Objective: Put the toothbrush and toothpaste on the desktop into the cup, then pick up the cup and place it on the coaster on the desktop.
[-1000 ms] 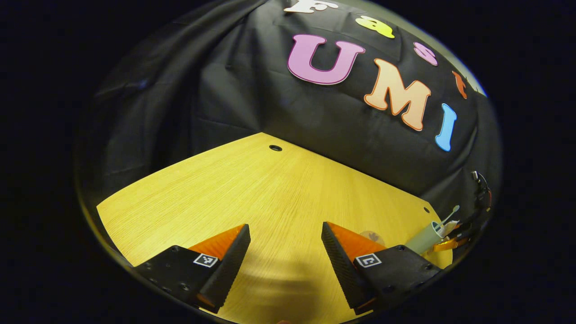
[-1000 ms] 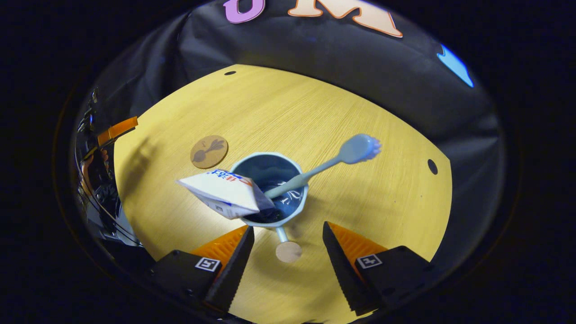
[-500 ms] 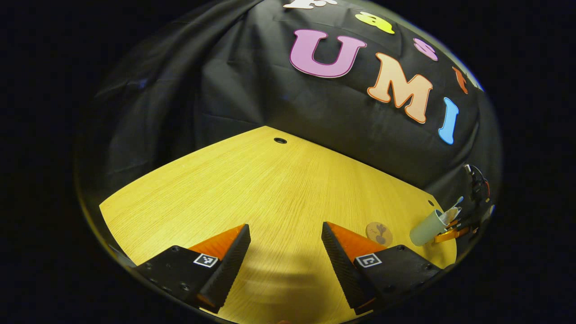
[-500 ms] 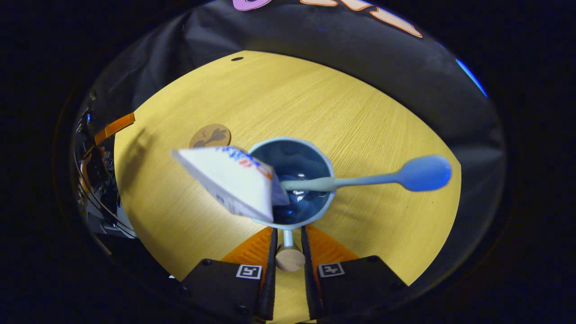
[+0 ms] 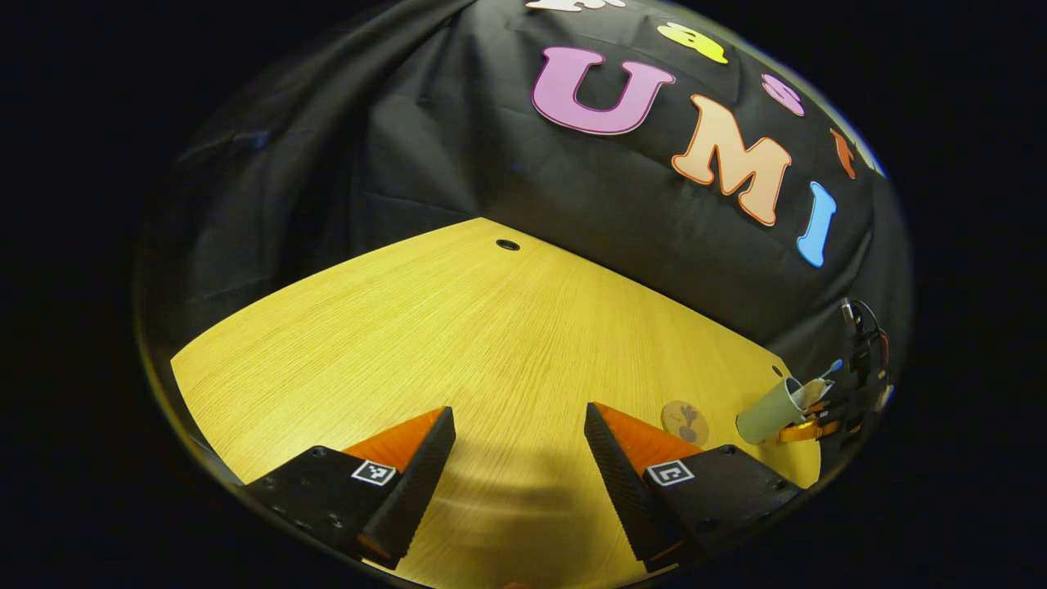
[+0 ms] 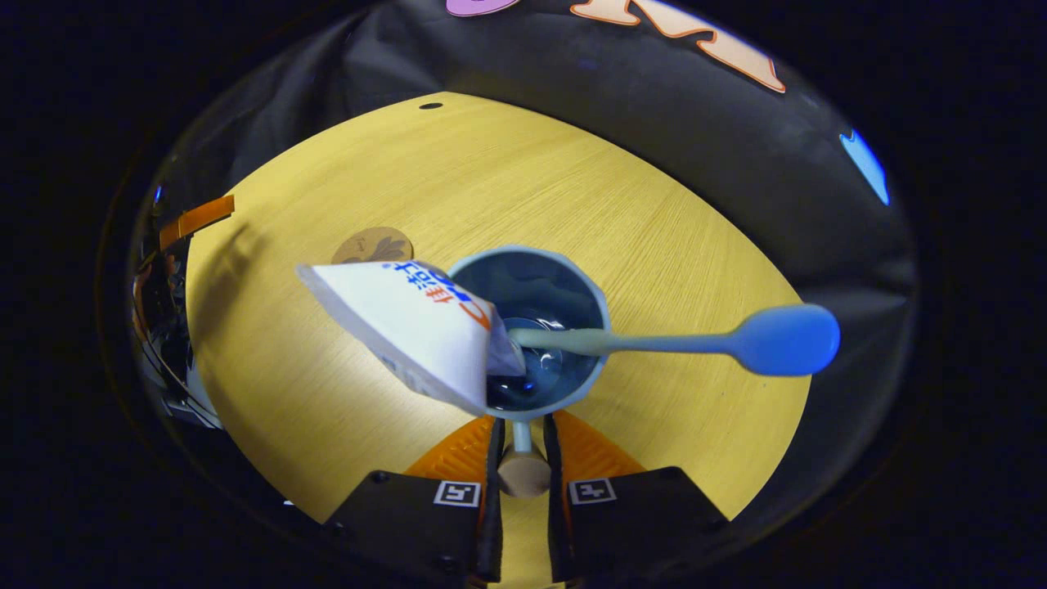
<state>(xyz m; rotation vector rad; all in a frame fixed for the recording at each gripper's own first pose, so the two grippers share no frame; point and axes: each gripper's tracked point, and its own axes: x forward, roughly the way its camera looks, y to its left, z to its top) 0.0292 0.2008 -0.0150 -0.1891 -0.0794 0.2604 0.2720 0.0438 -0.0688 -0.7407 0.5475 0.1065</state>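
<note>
**Right gripper clamped on cup handle, left gripper idle and open**

Right gripper view: the right gripper (image 6: 521, 499) sits at bottom centre, its fingers (image 6: 491, 483) drawn close together and pressing both sides of the handle (image 6: 521, 466) of the cup (image 6: 572, 270), which ends in a round tan knob. The cup is pale blue, seen from above at frame centre, mouth facing the camera. Cannot tell whether its base touches the worktop. The toothpaste (image 6: 405, 323), a white tube with red and blue print, stands in the cup and leans out over the rim toward the left of the frame. The toothbrush (image 6: 679, 342) is also in the cup, its shaft running right over the rim to a blue rounded head at the right of the frame. The coaster (image 6: 372, 245), a round tan disc with a dark plant motif, lies on the yellow wooden worktop (image 6: 507, 180) upper left of the cup, apart from it.

Left gripper view: the left gripper (image 5: 519, 470) is at the bottom, fingers (image 5: 417, 483) wide apart, nothing between them, over bare worktop. At the lower right edge of the frame the cup appears small, with coaster just left of it.
</note>
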